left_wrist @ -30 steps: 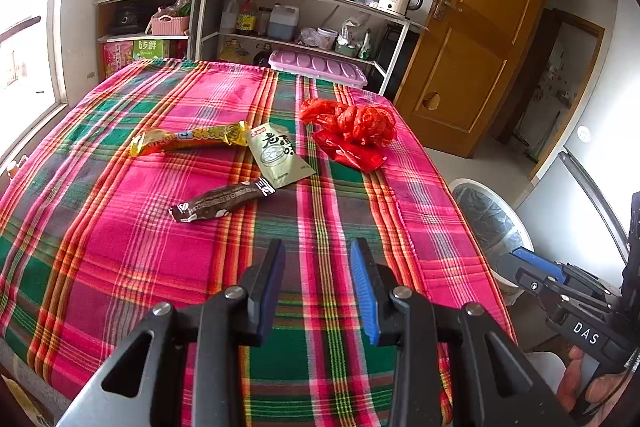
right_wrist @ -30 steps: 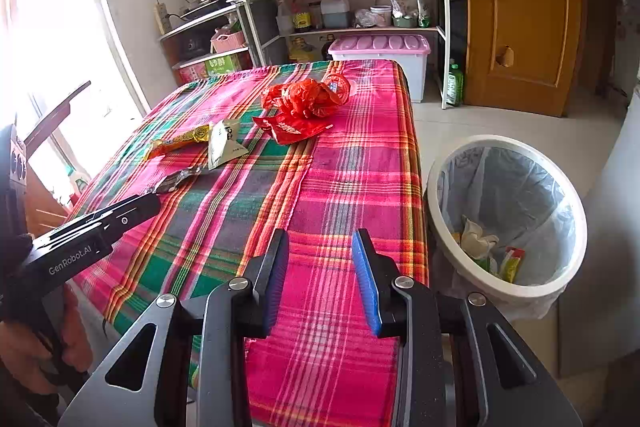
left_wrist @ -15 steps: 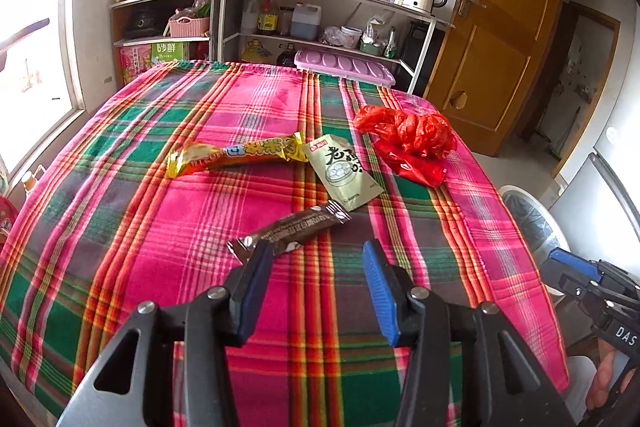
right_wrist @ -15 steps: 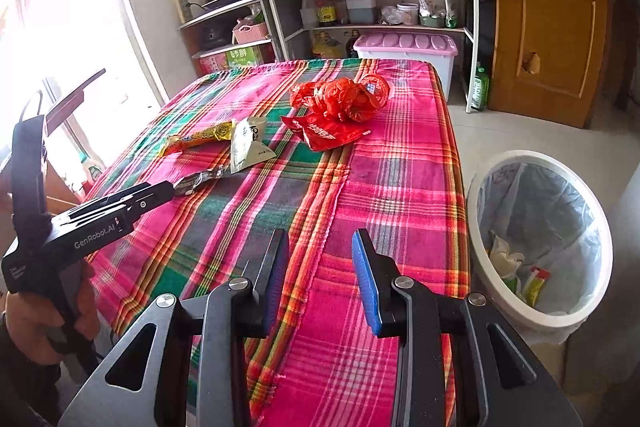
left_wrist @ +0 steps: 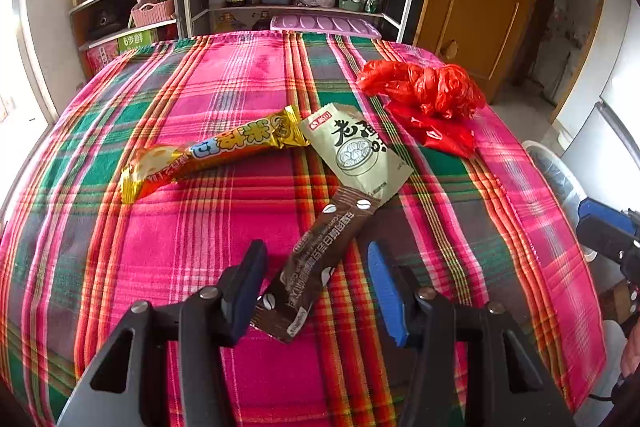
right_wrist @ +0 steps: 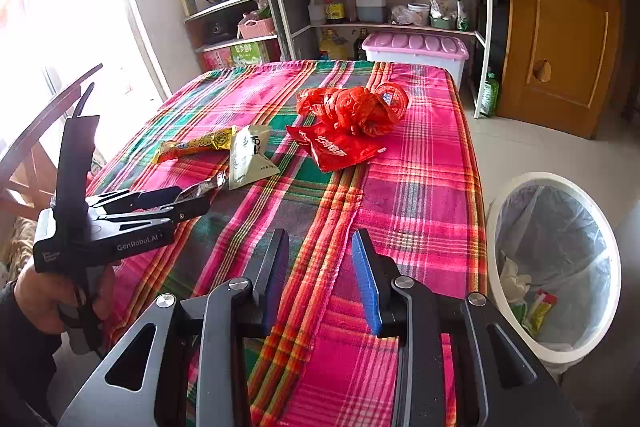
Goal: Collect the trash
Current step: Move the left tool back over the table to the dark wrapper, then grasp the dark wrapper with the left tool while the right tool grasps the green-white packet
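The left tool (left_wrist: 314, 285) straddles the near end of the brown wrapper (left_wrist: 320, 259) on the plaid bench (left_wrist: 180, 247), its jaws opening, pads off it. At its twelve o'clock lies the green sachet (left_wrist: 356, 151). The right tool (right_wrist: 320, 279) hangs parted and empty; the bin (right_wrist: 554, 267) stands at its three o'clock.

My left gripper (left_wrist: 316, 287) tilts down at the near part of the table, jaws opening, a brown wrapper (left_wrist: 320, 259) between the pads with neither pressing on it. My left hand (right_wrist: 60, 291) grips its handle at the left. My right gripper (right_wrist: 320, 279) tilts down over the near edge, jaws part open, nothing between them.
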`<state>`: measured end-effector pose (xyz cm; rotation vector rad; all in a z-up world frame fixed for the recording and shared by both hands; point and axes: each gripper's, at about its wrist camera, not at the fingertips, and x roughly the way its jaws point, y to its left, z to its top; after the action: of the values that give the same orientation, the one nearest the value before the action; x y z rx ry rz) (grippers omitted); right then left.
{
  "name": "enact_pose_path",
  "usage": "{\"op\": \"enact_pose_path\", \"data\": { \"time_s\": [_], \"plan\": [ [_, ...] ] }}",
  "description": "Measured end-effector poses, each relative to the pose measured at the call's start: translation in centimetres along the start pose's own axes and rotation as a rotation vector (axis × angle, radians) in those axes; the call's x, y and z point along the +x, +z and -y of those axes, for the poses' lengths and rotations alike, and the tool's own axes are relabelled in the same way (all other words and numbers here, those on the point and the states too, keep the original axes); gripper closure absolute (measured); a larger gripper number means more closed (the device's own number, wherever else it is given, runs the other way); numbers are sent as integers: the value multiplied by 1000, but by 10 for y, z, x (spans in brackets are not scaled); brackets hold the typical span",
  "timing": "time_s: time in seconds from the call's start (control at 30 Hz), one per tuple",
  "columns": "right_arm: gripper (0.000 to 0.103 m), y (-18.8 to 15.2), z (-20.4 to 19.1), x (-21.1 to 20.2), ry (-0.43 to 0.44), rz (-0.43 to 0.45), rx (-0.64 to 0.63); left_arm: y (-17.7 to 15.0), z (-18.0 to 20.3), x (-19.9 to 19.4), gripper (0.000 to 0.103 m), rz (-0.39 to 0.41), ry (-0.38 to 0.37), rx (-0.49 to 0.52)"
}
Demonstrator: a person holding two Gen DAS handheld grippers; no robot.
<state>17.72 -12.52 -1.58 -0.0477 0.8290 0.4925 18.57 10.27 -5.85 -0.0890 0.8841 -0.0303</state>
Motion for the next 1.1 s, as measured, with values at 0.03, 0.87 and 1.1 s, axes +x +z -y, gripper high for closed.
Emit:
{"op": "enact_pose_path", "data": {
  "time_s": [0.03, 0.87, 1.1],
  "plan": [
    [69, 1, -1, 2, 2, -1, 0, 0, 3, 1, 49, -3, 13, 13],
    [69, 65, -60, 111, 106, -109, -96, -25, -43, -26, 94, 97, -69, -258],
    [69, 78, -64, 145, 97, -153, -118, -26, -56, -29, 94, 115, -84, -279]
  ]
}}
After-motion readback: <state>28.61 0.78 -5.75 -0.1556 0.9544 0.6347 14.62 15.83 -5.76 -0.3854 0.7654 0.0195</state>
